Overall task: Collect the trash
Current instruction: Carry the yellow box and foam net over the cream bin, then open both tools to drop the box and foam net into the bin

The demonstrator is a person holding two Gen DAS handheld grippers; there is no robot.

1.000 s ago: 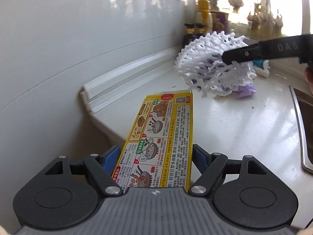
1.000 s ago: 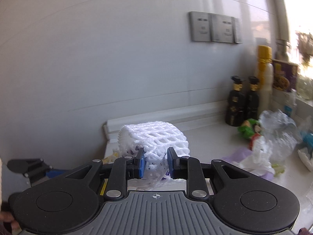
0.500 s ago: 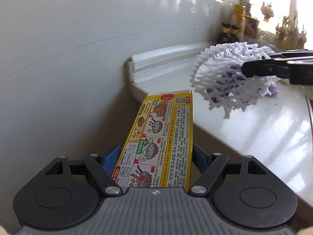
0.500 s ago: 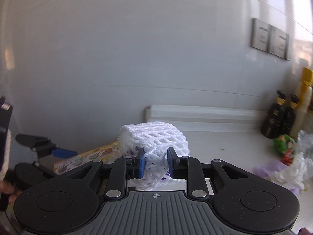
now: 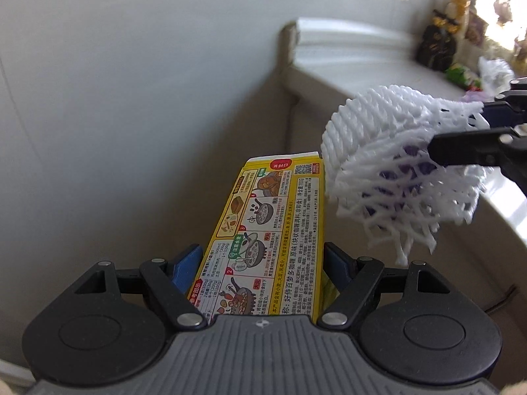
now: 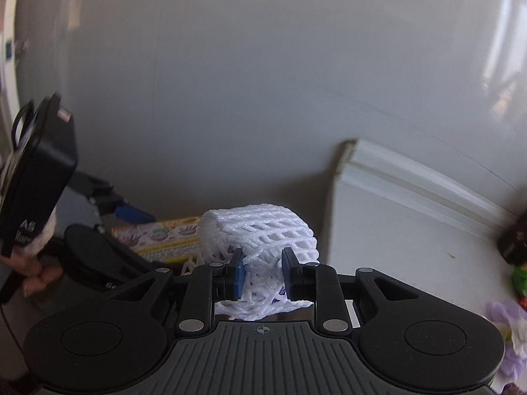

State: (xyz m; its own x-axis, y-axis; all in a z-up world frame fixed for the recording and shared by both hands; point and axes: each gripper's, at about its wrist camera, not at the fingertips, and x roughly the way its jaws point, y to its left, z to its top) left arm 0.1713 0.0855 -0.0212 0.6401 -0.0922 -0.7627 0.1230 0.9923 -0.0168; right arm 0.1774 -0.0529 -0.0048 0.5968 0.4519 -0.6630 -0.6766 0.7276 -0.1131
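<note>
Yellow carton (image 5: 263, 240): printed curry box, clamped lengthwise between the blue pads of the left gripper (image 5: 263, 263), its open end pointing to 12 o'clock, off the counter's edge.
White foam net (image 6: 260, 240): fruit sleeve, pinched at its near end by the right gripper (image 6: 262, 273), fingers squeezed into the mesh.
Net in left view (image 5: 398, 168): at 2 o'clock of the carton, just beside its top corner.
Counter (image 6: 411, 240): pale, at 3 o'clock of the net.
Wall (image 6: 263, 82): grey, behind both.
Dark bottles (image 5: 436, 49): far end, 1 o'clock, blurred.
</note>
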